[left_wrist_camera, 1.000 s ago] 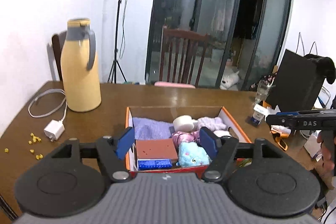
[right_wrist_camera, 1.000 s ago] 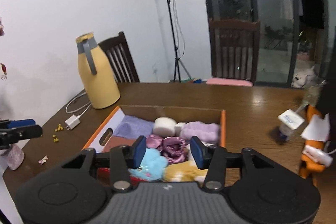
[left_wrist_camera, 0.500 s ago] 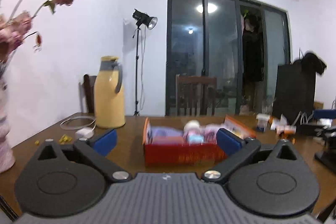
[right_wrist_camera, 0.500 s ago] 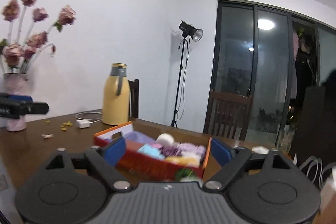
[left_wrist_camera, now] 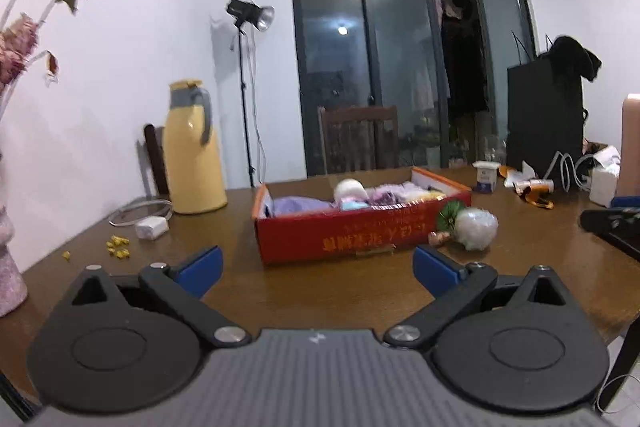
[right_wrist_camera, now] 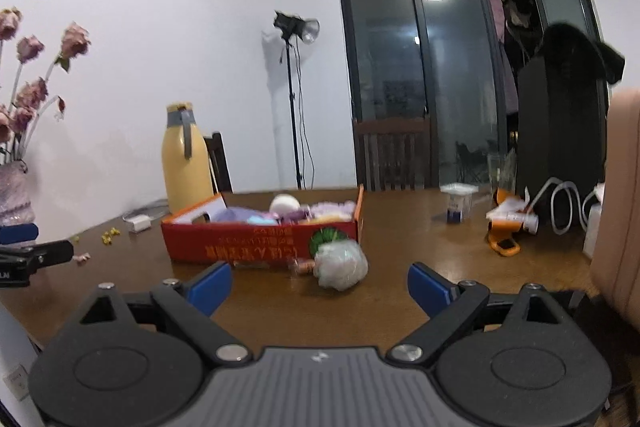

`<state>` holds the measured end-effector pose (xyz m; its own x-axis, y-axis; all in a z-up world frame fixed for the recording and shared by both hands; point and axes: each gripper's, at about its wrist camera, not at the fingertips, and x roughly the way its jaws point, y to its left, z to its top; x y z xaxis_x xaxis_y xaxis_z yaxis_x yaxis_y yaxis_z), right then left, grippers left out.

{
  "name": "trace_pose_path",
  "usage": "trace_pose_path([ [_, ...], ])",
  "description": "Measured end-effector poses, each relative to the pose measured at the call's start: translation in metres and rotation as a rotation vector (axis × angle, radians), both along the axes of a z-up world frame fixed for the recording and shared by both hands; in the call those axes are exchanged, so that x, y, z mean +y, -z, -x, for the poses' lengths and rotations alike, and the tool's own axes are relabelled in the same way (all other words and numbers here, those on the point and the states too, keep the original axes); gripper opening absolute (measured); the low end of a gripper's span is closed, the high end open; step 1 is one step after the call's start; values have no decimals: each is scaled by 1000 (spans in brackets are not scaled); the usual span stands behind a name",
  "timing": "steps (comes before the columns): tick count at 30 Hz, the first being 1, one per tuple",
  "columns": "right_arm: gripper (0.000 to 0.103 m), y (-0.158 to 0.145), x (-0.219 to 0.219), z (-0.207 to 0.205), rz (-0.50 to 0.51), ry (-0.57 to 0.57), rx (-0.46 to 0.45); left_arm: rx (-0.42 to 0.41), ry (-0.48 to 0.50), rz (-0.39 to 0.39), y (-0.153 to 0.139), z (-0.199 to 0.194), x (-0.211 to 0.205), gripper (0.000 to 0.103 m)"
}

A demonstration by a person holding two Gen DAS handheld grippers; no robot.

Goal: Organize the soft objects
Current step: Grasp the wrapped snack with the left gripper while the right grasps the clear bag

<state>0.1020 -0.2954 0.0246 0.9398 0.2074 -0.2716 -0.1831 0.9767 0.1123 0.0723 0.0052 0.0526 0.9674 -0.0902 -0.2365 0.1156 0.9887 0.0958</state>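
A red cardboard box (left_wrist_camera: 352, 233) (right_wrist_camera: 256, 245) holds several soft things: a lilac cloth (left_wrist_camera: 296, 205), a white roll (left_wrist_camera: 350, 189) and purple plush (left_wrist_camera: 386, 193). A white mesh puff with a green top (left_wrist_camera: 474, 223) (right_wrist_camera: 340, 263) lies on the table against the box's front right corner. My left gripper (left_wrist_camera: 316, 271) is open and empty, low over the table in front of the box. My right gripper (right_wrist_camera: 318, 285) is open and empty, just in front of the puff.
A yellow thermos (left_wrist_camera: 194, 151) stands at the back left, with a white charger (left_wrist_camera: 151, 227) and yellow bits (left_wrist_camera: 117, 247). A flower vase (right_wrist_camera: 14, 195) is at the far left. A small bottle (right_wrist_camera: 460, 205), orange item (right_wrist_camera: 504, 239) and black bag (left_wrist_camera: 544, 115) are at the right.
Both grippers dropped from above the box to table height in front of it and opened wide. The white puff now shows on the table beside the box.
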Motion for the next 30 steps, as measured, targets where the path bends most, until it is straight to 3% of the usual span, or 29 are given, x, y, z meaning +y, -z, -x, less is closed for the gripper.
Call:
trace_pose_path([
  [4,93,13,1,-27,-4,2,57,69,40,5,8,-31,-14,103],
  [9,92,19,-1,-88,-42,3,102,157,166,8,26,-98,-47,102],
  [11,91,21,-2,-120,-56,2,133,209,201,12,34,-131,-64,96],
  [13,79,25,-1,-153,-63,-7,174,266,249,55,40,-163,-79,88],
  [17,76,35,-3,-203,-91,-16,226,342,306,82,53,-219,-105,77],
  [18,72,38,-5,-212,-111,-26,250,347,312,82,55,-228,-110,76],
  [19,58,42,-7,-219,-131,-39,281,349,319,83,57,-236,-114,76],
  [21,44,49,-15,-226,-185,-64,316,379,356,74,59,-249,-122,74],
  [23,43,53,-25,-225,-229,-60,315,405,378,80,61,-258,-128,71],
  [24,41,55,-30,-224,-250,-56,315,412,380,81,62,-261,-131,61],
  [25,39,57,-34,-224,-271,-50,316,418,380,85,63,-265,-132,43],
  [27,38,59,-36,-223,-282,-43,313,447,400,99,64,-271,-133,18],
  [30,37,60,-34,-228,-277,-63,331,466,406,144,66,-275,-130,16],
])
